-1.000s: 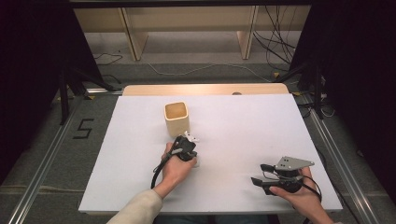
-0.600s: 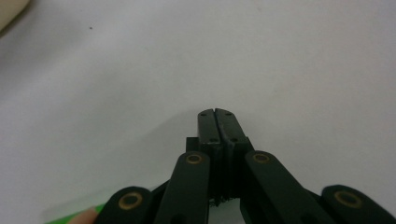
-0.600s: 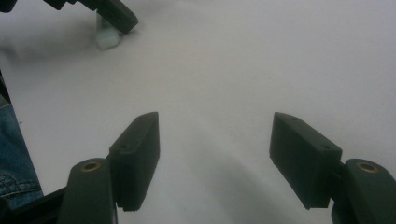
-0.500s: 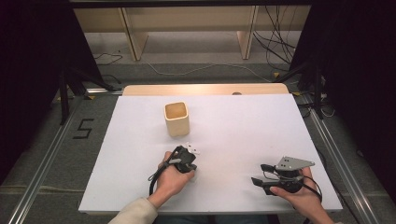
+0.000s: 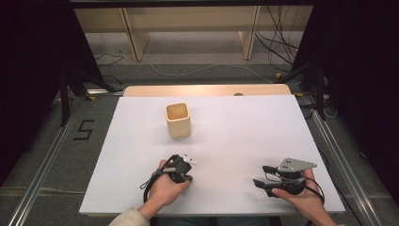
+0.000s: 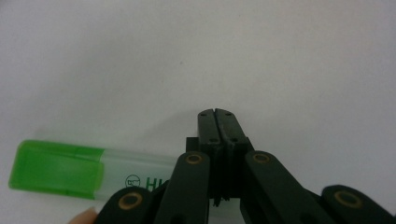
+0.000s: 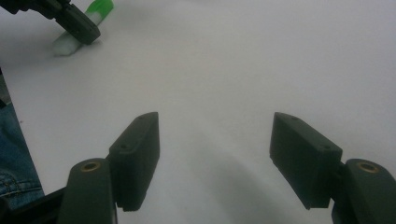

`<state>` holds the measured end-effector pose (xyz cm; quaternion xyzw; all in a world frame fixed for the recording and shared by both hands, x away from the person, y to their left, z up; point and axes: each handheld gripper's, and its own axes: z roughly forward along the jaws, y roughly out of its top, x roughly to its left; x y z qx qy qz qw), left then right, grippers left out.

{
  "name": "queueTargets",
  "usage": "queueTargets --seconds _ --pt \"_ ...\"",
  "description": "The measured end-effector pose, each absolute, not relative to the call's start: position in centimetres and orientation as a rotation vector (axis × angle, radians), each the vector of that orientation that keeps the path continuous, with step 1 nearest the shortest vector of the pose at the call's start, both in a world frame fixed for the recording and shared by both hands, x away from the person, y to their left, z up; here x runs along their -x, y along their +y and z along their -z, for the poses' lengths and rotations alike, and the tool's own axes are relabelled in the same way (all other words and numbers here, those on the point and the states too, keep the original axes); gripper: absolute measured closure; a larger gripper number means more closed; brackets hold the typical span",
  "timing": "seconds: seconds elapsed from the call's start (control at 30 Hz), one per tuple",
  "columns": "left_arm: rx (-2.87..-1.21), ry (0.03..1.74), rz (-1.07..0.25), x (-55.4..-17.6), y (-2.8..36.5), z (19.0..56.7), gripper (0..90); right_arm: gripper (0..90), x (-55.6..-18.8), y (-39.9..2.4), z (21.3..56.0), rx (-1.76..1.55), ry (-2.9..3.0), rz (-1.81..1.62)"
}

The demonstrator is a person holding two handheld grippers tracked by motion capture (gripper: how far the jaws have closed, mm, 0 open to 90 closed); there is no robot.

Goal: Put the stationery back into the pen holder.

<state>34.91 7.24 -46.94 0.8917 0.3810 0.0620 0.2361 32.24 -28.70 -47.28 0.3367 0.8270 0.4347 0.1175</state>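
L gripper (image 6: 218, 122) jaws closed flat together, empty, just above green highlighter (image 6: 88, 171) lying on white table (image 5: 244, 127). R gripper (image 7: 215, 158) jaws wide, empty. Beige cup (image 5: 178, 120) upright, well apart.

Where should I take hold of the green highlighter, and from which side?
Grip the highlighter across its clear barrel, midway along, coming straight down from above. It lies flat on the white table, so only its long sides are free. The left claw is shut beside it and would have to open first.
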Motion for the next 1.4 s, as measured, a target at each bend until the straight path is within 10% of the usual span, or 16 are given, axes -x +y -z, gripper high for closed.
queueTargets --seconds 1.4 --pt "-2.565 1.197 -0.1 -33.7 13.5 46.4 89.7 33.7 -32.2 -28.7 47.2 -0.988 2.416 -1.276"
